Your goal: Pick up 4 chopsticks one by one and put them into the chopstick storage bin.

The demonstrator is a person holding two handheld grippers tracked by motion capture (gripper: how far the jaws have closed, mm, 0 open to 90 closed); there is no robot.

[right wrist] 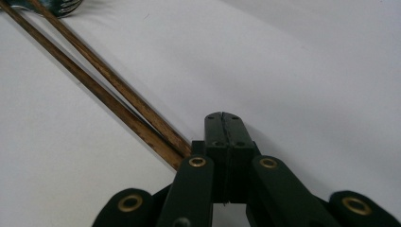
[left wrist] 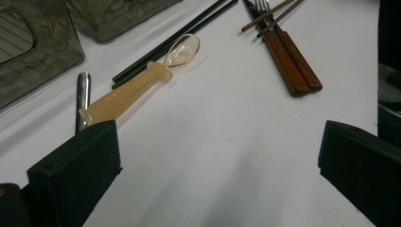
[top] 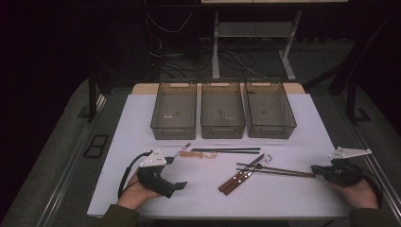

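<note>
Wooden chopsticks (right wrist: 113,94) — pair, side by side on table (top: 293,132), butt ends just beside right gripper (right wrist: 223,116), jaws pressed together, empty. Left gripper (left wrist: 217,156) gaping wide near spoon (left wrist: 142,80). Likely light, stiff, thin, prone to rolling — best pinched mid-shaft.

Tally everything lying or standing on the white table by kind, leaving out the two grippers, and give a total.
Clear bins: 3
Black chopsticks: 2
Brown wooden chopsticks: 2
Wooden-handled knife and fork: 2
Amber plastic spoon: 1
Metal utensil by the left gripper's jaw, only its handle visible: 1
Total: 11
</note>
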